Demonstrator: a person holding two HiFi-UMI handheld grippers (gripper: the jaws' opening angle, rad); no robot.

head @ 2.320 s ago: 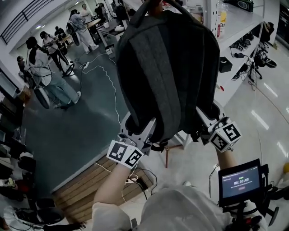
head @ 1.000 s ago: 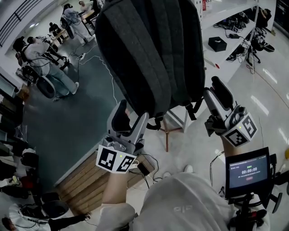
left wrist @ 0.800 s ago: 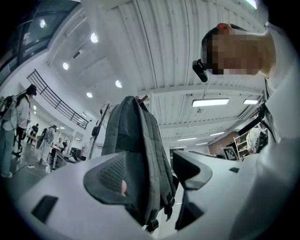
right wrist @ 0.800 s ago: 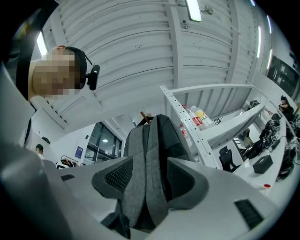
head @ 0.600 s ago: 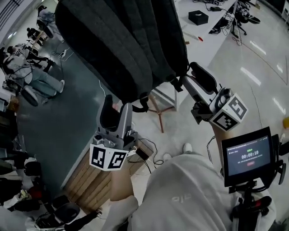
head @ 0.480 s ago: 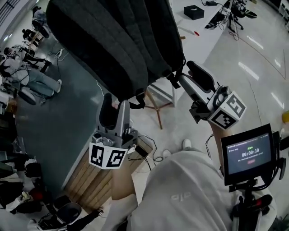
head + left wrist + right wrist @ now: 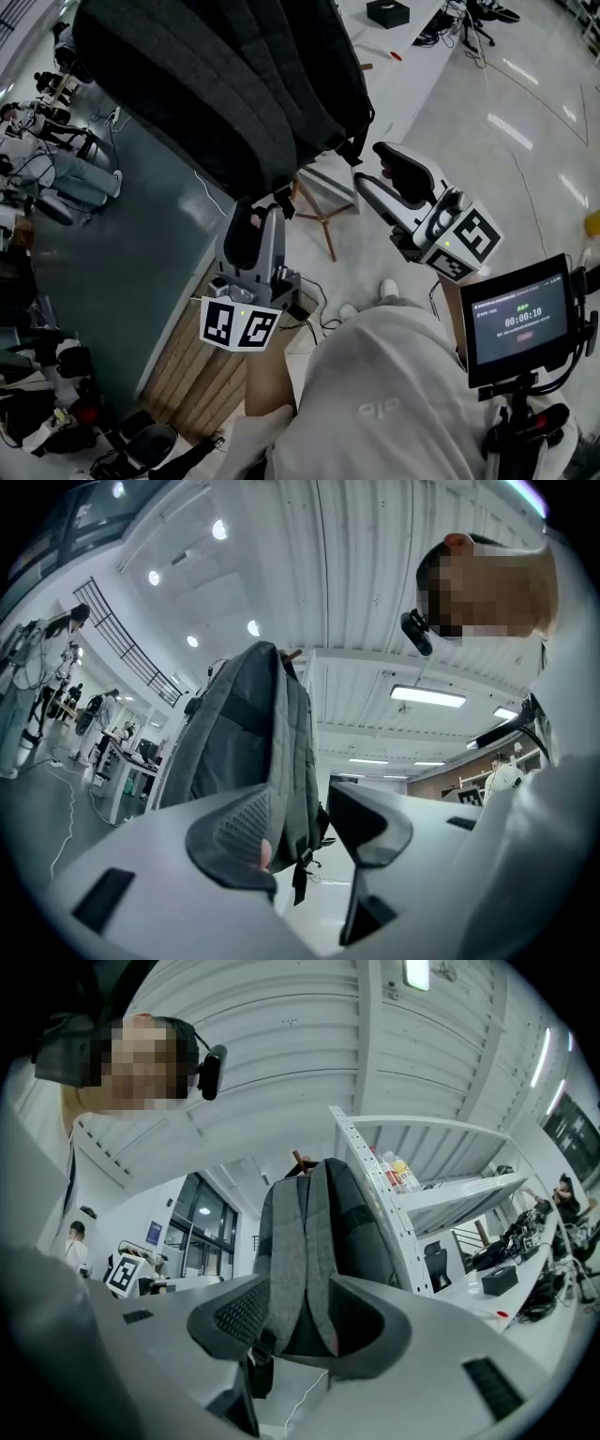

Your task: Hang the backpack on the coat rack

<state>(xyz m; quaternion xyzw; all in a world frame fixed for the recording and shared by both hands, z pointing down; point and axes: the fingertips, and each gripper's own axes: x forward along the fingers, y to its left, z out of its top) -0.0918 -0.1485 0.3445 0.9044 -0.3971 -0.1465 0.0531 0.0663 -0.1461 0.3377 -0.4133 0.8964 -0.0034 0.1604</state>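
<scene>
The dark grey backpack point(image 7: 216, 84) hangs free from the coat rack, whose reddish peg tip point(image 7: 298, 1159) shows above the bag's top. It also fills the middle of the left gripper view point(image 7: 248, 752) and the right gripper view point(image 7: 323, 1241). Wooden legs of the rack point(image 7: 319, 217) show under the bag. My left gripper point(image 7: 255, 234) sits below the bag's bottom edge, shut with nothing in it. To the right of the bag and below it, my right gripper point(image 7: 386, 183) stands open and empty. Neither gripper touches the bag.
White shelving point(image 7: 412, 1194) stands right of the rack, with a white table point(image 7: 412, 56) beyond. People point(image 7: 66, 169) work at the far left. A wooden platform point(image 7: 197, 366) and cables point(image 7: 314, 319) lie by my feet. A small screen point(image 7: 516, 319) is at my right.
Both grippers have let go of the backpack's bottom and dropped below it. The left jaws went from wide open to shut. The backpack stays hanging.
</scene>
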